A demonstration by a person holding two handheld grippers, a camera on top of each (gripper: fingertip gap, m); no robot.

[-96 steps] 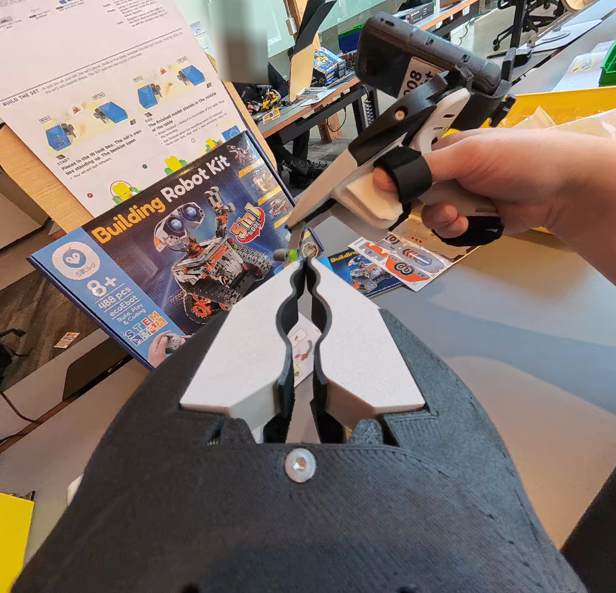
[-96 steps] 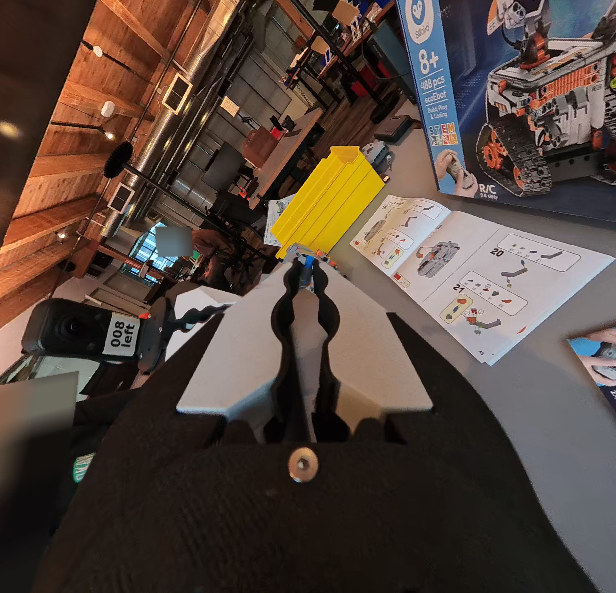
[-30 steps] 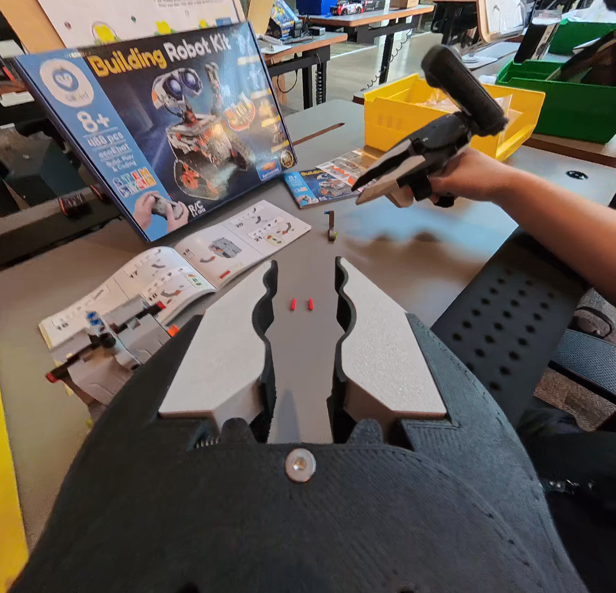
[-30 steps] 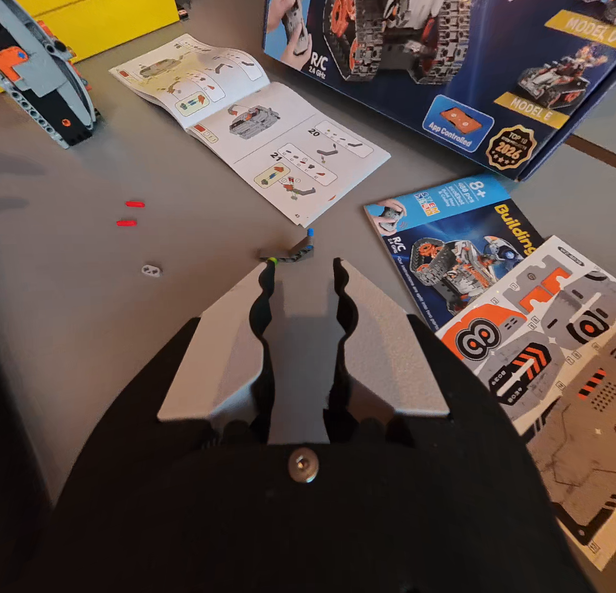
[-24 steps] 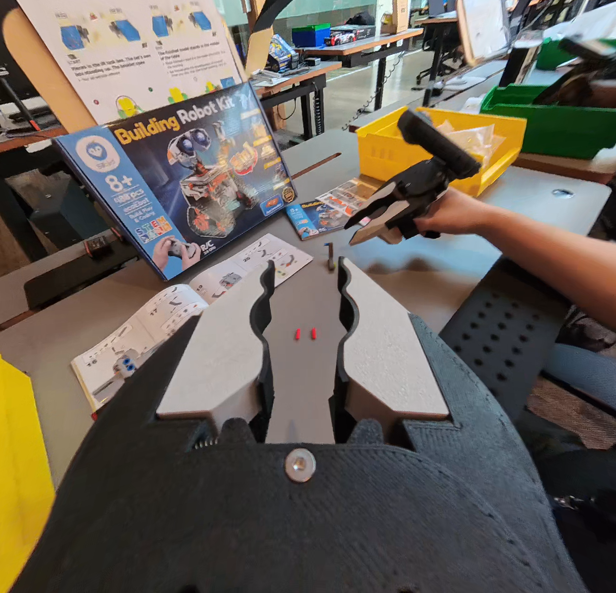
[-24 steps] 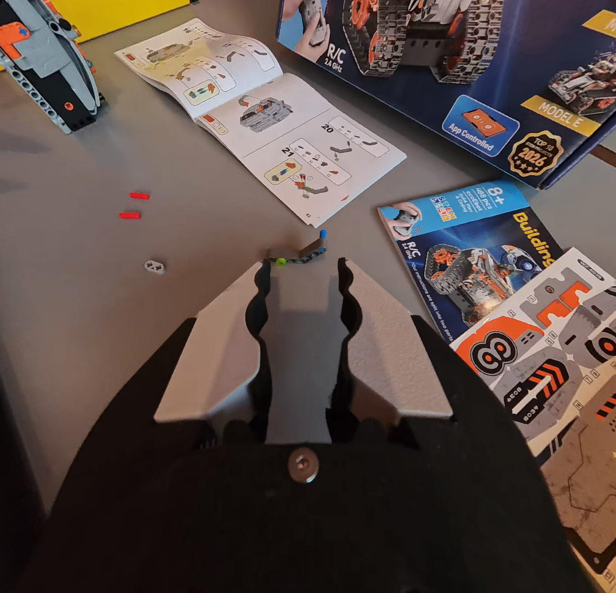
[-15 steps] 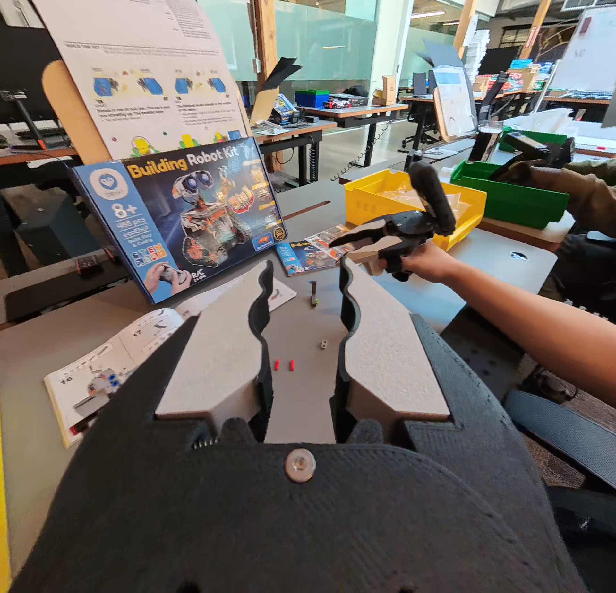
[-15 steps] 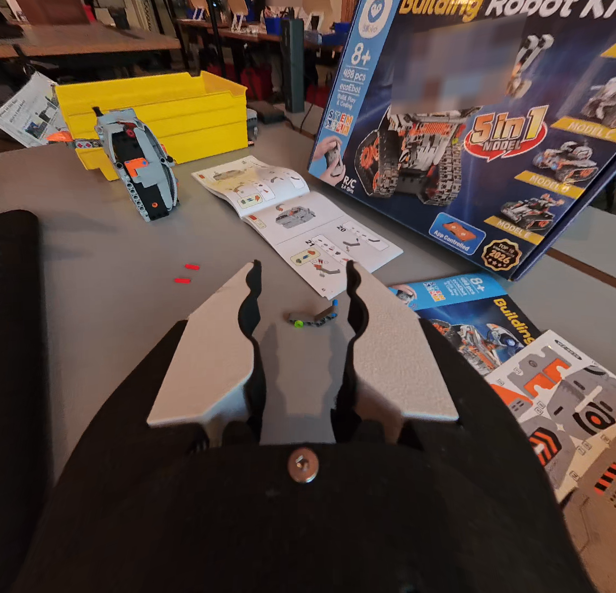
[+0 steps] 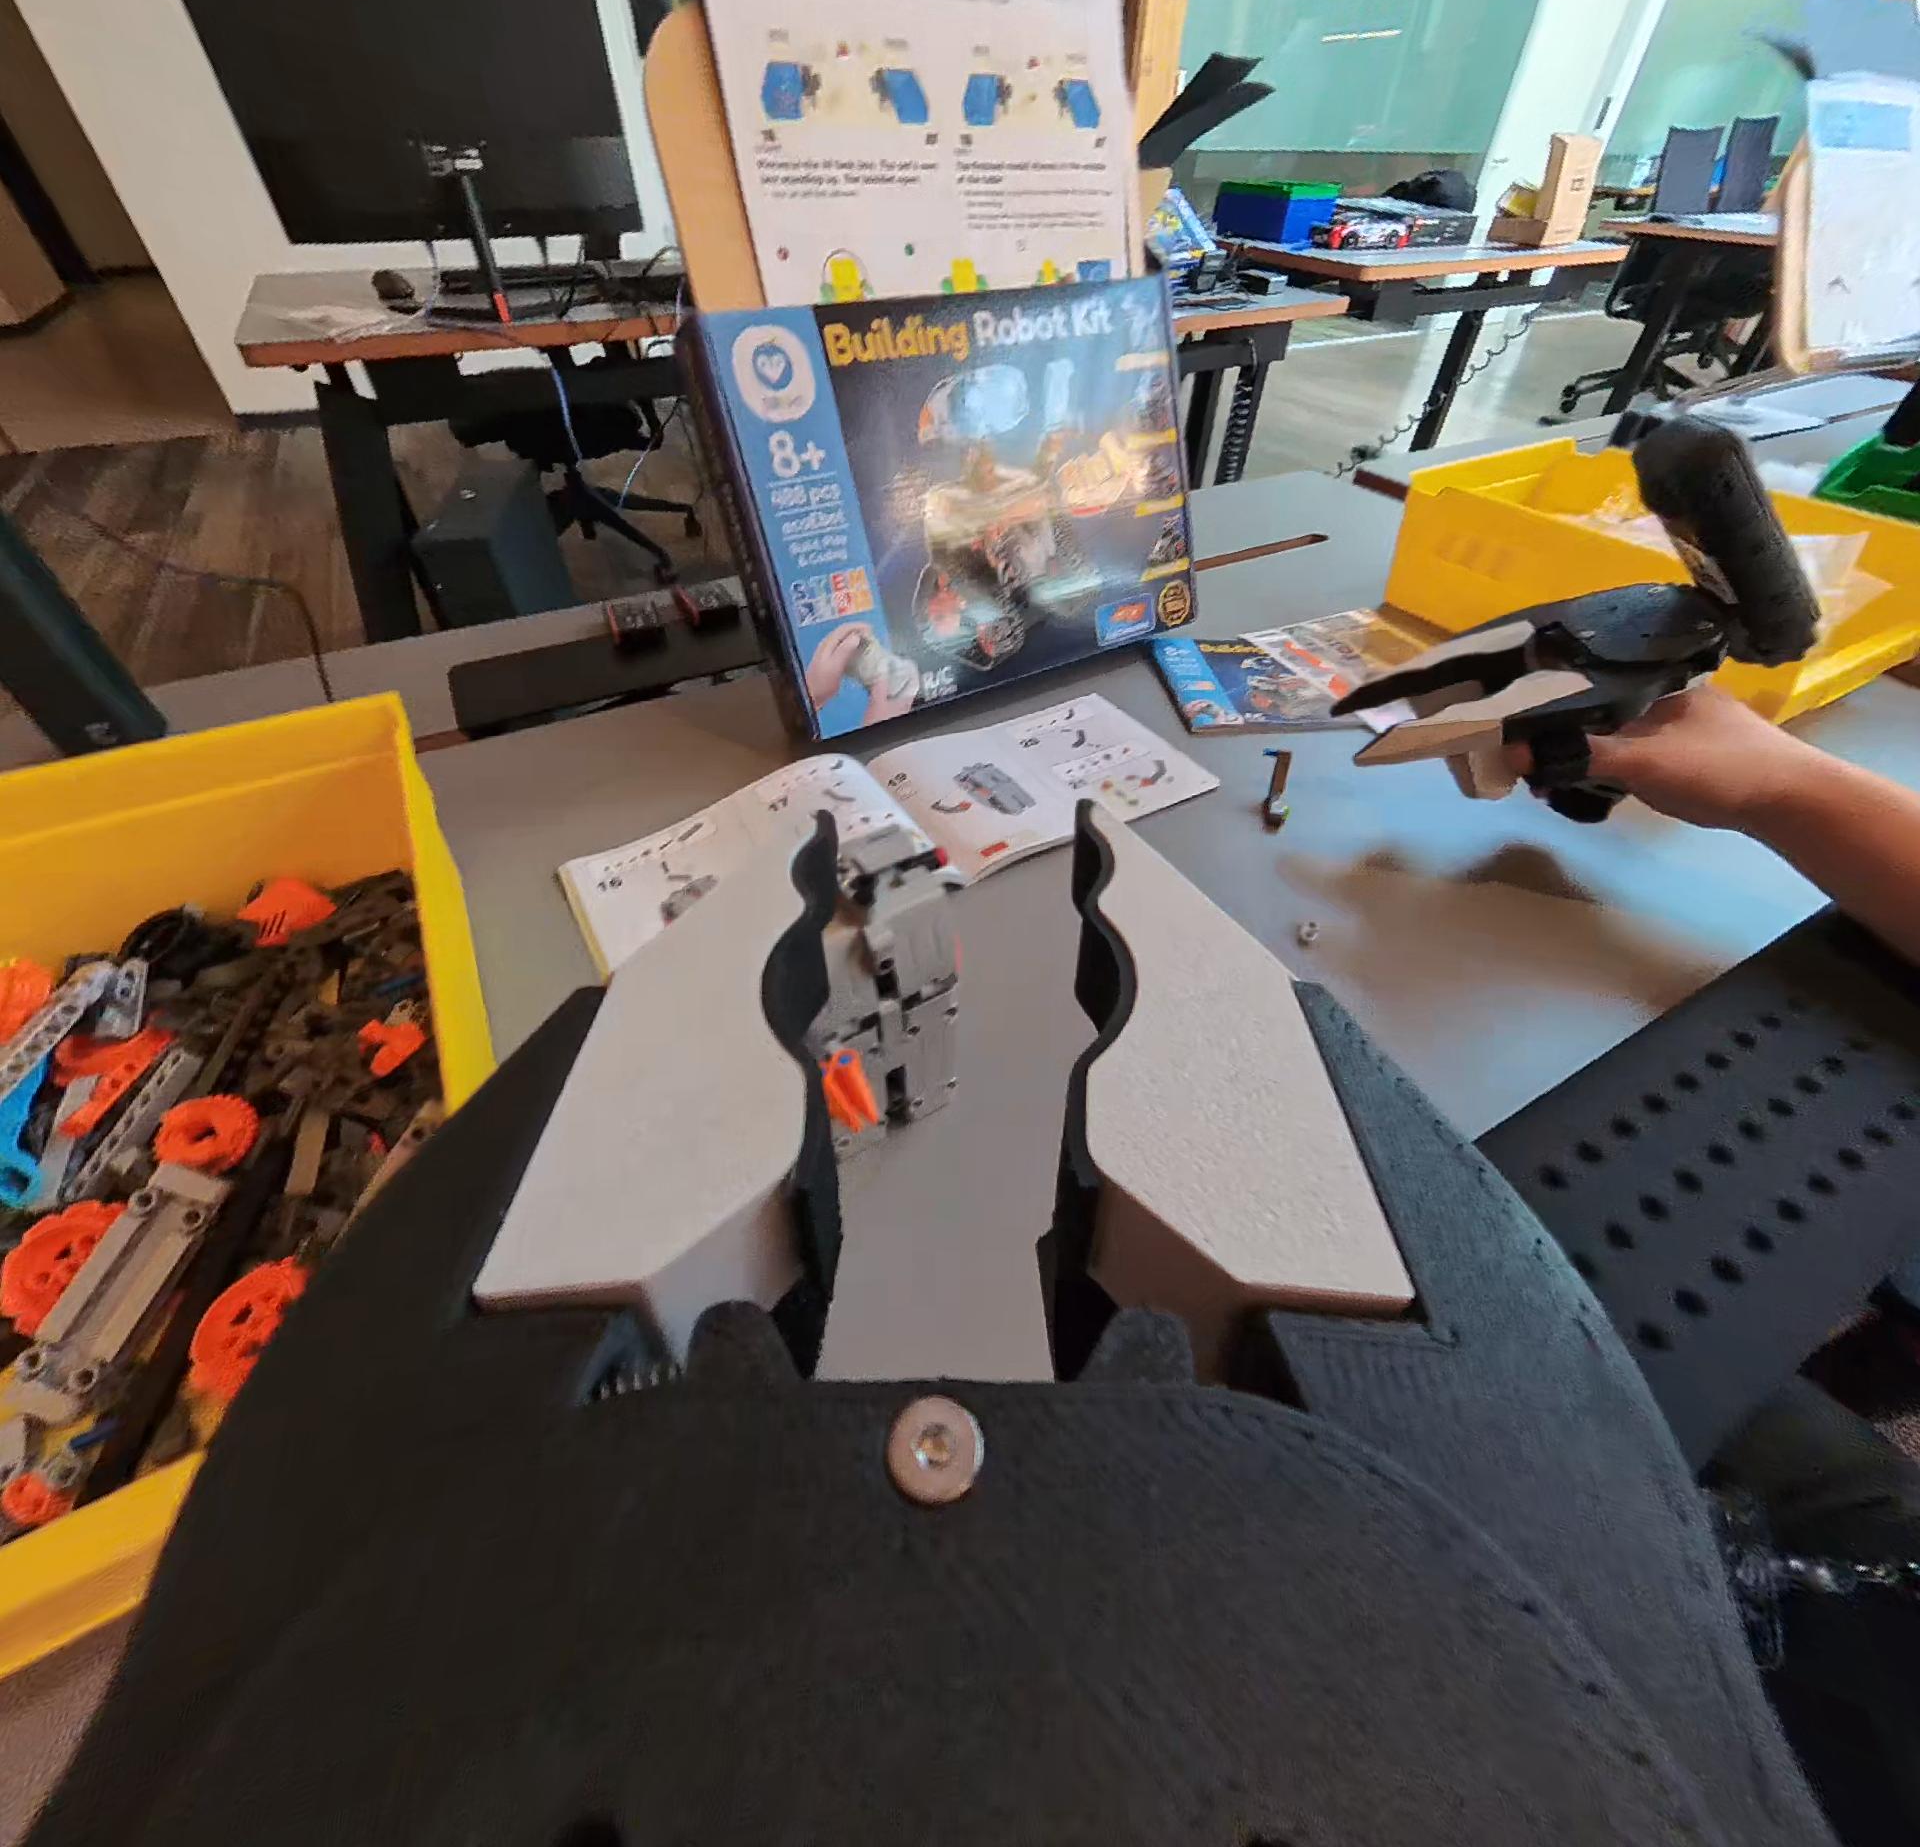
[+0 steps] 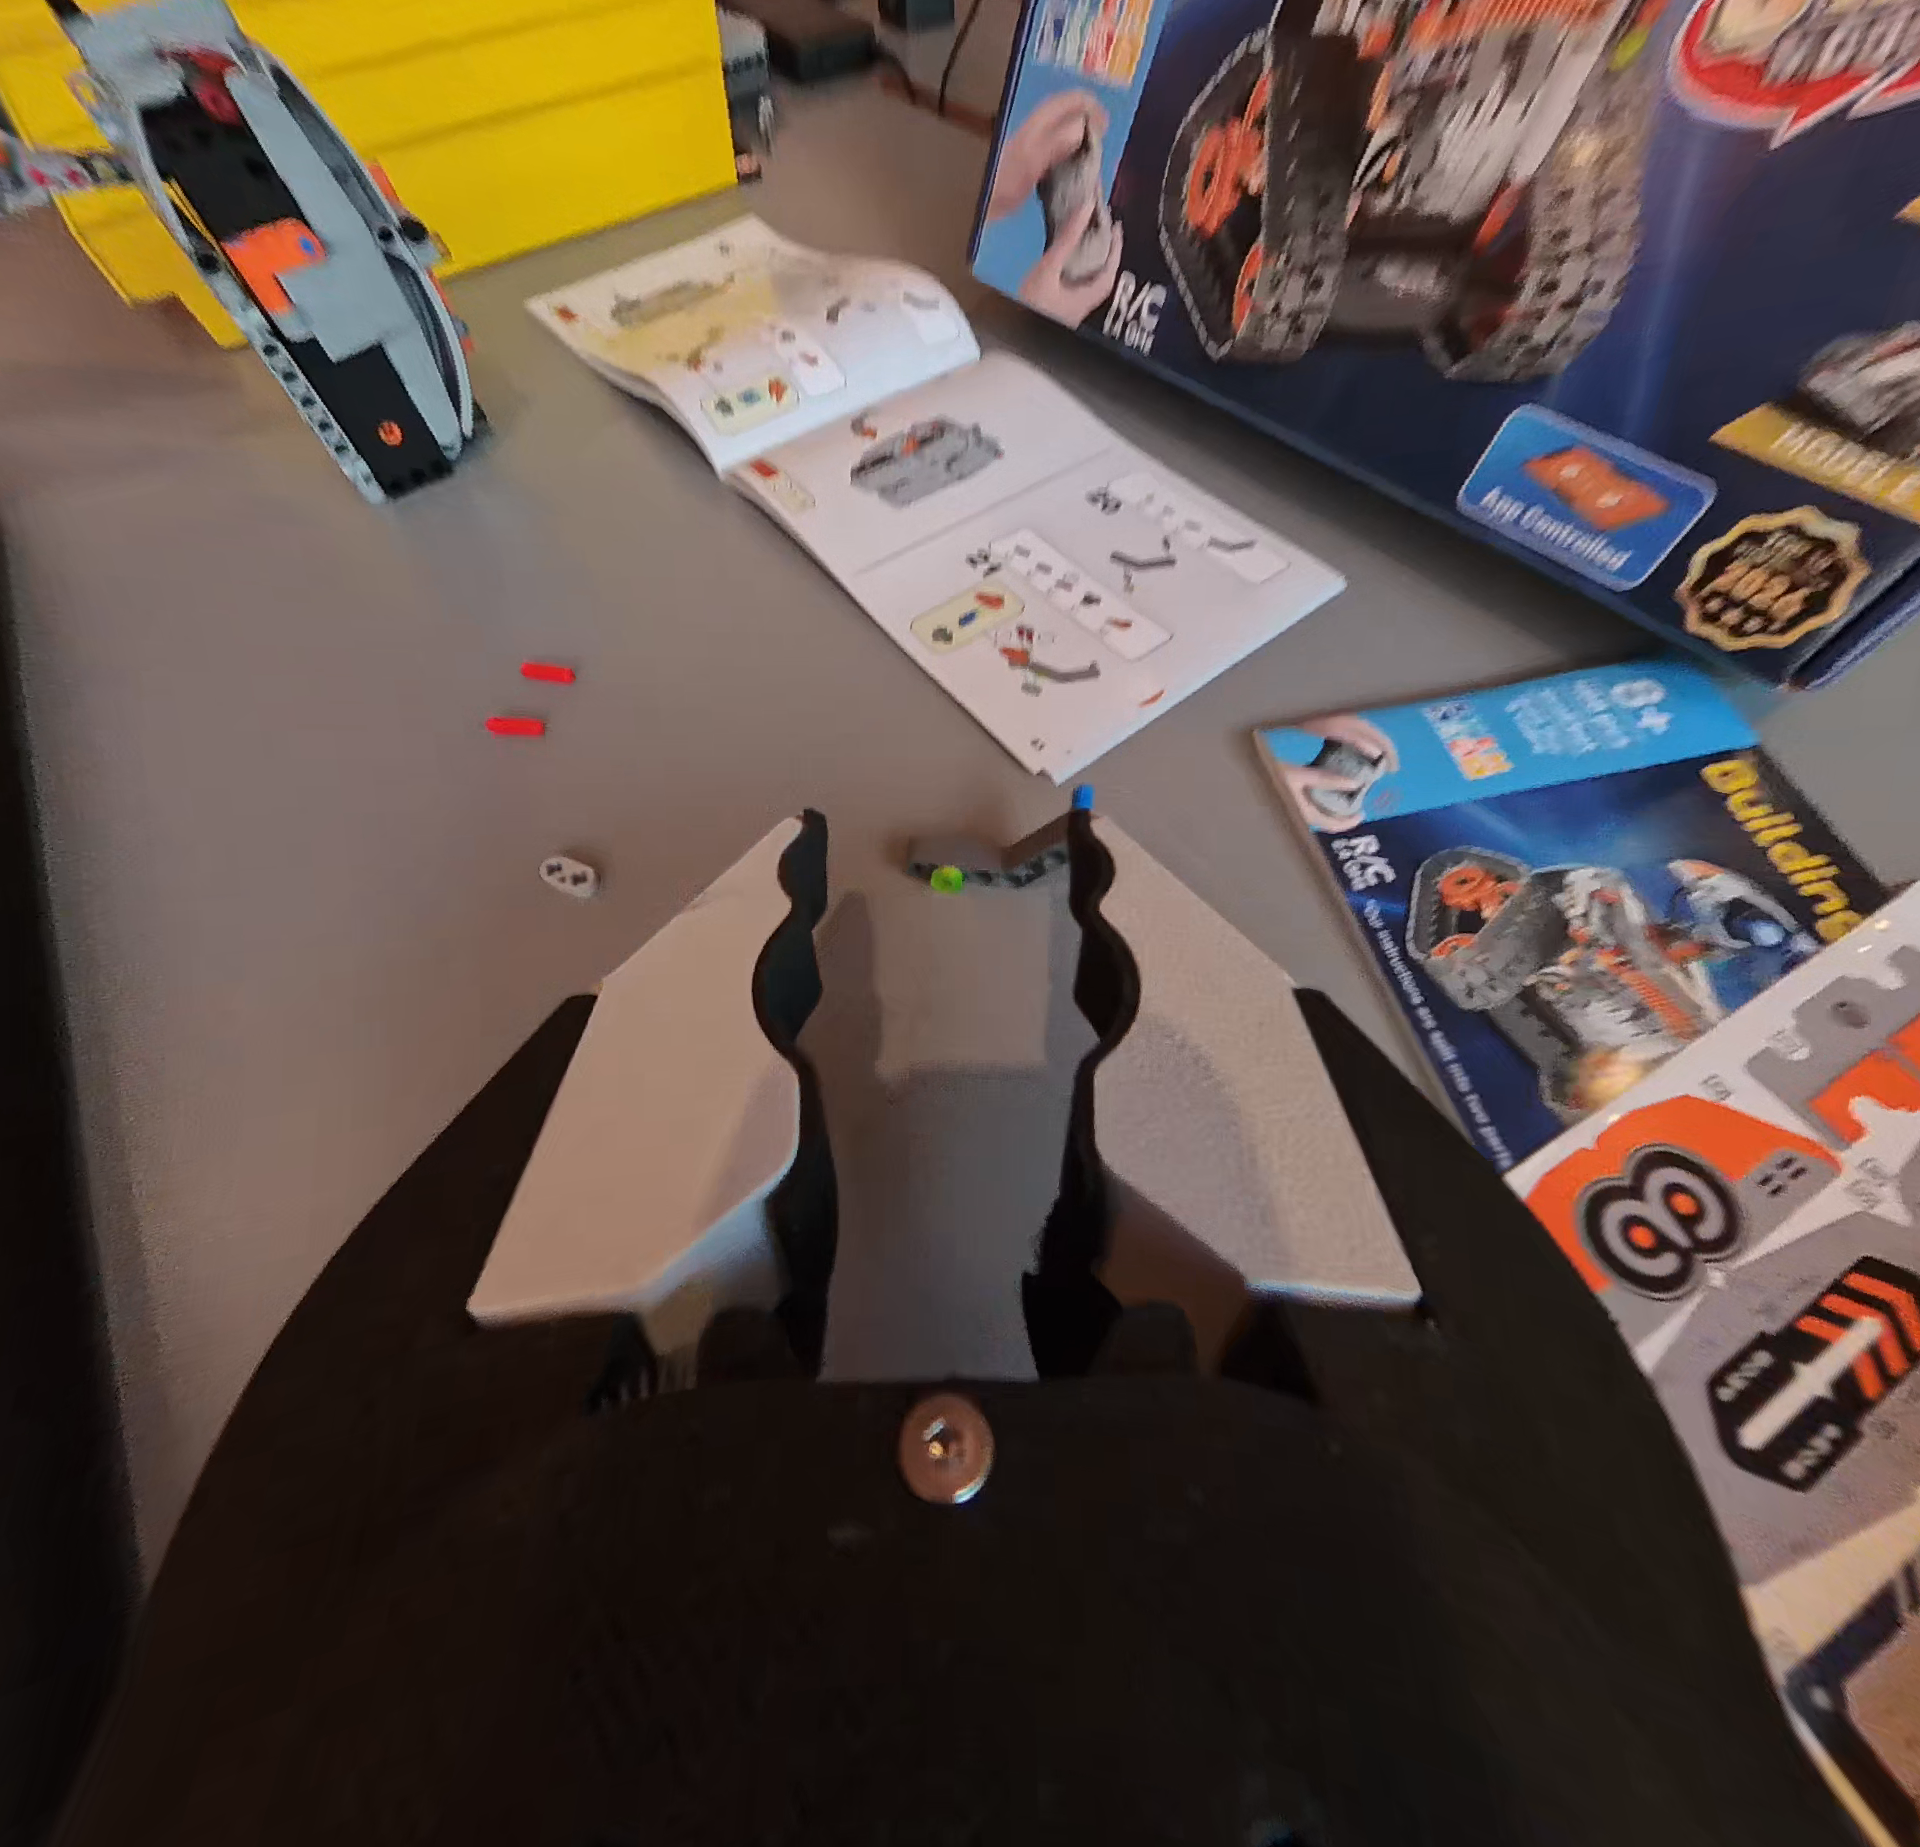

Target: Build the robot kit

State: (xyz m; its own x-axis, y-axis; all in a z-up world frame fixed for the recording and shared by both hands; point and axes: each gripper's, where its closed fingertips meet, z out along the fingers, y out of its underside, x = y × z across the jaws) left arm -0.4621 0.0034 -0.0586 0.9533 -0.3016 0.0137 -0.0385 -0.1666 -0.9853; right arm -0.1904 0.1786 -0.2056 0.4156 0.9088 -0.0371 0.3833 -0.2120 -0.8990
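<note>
My left gripper [image 9: 951, 826] is open, low over the grey table. A grey brick assembly [image 9: 894, 987] with orange pins stands between its fingers, close to the left finger; I cannot tell if they touch. It also shows in the right wrist view [image 10: 301, 239], in front of a yellow bin [image 10: 468, 62]. My right gripper [image 10: 943, 823] is open and empty, its tips just short of a small bent grey piece [image 10: 987, 857] with a green and a blue pin. The right gripper [image 9: 1455, 706] shows in the left wrist view, held by a hand above that piece [image 9: 1276, 787].
A yellow bin [image 9: 416, 862] of loose black and orange parts stands at the left, another yellow bin [image 9: 1507, 540] at the far right. The blue kit box [image 9: 956, 509] stands upright behind an open instruction booklet [image 9: 935, 810]. Two red pins [image 10: 530, 696], a small white piece [image 10: 569, 875], a blue booklet [image 10: 1558, 862] and a sticker sheet [image 10: 1766, 1226] lie on the table. Left tips to right tips: about 35 cm.
Both grippers were shut 3.2 s ago and are open now. My left gripper swung left, so the brick assembly now sits between its fingers. My right gripper tipped down towards the bent piece.
</note>
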